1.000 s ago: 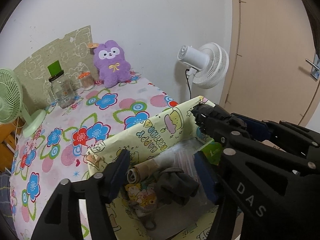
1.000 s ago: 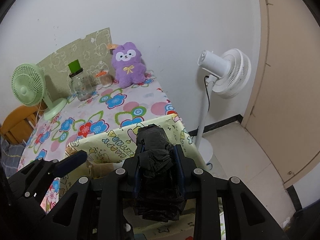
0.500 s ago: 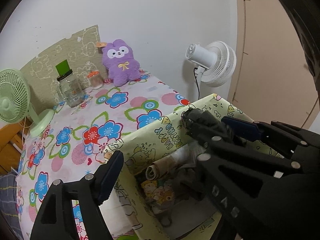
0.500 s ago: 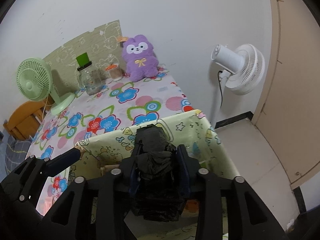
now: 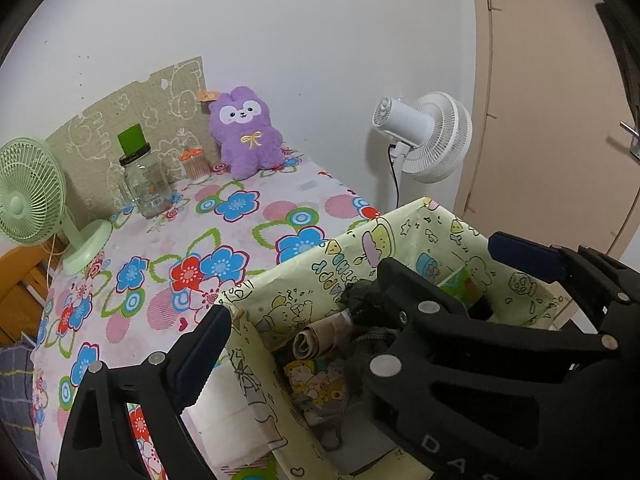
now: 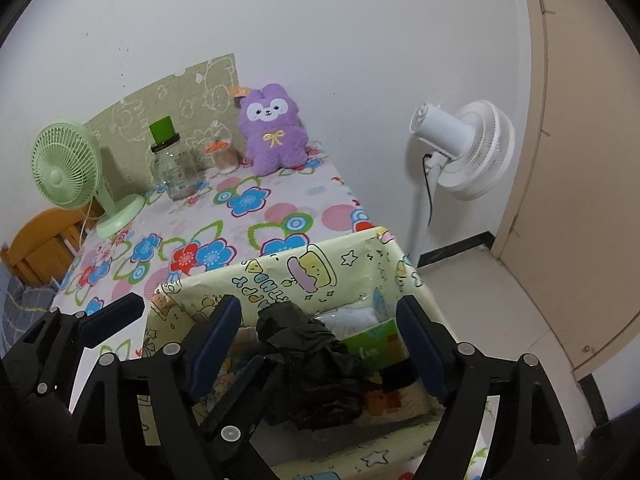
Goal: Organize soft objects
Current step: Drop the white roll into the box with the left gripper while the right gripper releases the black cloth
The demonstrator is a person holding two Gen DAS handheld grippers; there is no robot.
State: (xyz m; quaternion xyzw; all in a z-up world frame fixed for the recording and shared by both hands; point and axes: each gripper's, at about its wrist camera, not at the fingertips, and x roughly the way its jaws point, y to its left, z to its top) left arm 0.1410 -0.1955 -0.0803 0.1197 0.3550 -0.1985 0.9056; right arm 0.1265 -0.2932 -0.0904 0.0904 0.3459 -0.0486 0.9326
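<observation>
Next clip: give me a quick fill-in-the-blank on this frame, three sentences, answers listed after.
1. The black bundle sits inside the yellow patterned ____, between the open fingers of the right gripper.
2. The plush toy leaning against the wall is ____.
3. The small desk fan on the flowered tablecloth is pale ____.

Missing words: box; purple; green

Right gripper (image 6: 318,340) jaws just opening, black bundle (image 6: 310,364) loose between, over box (image 6: 360,264)
</observation>
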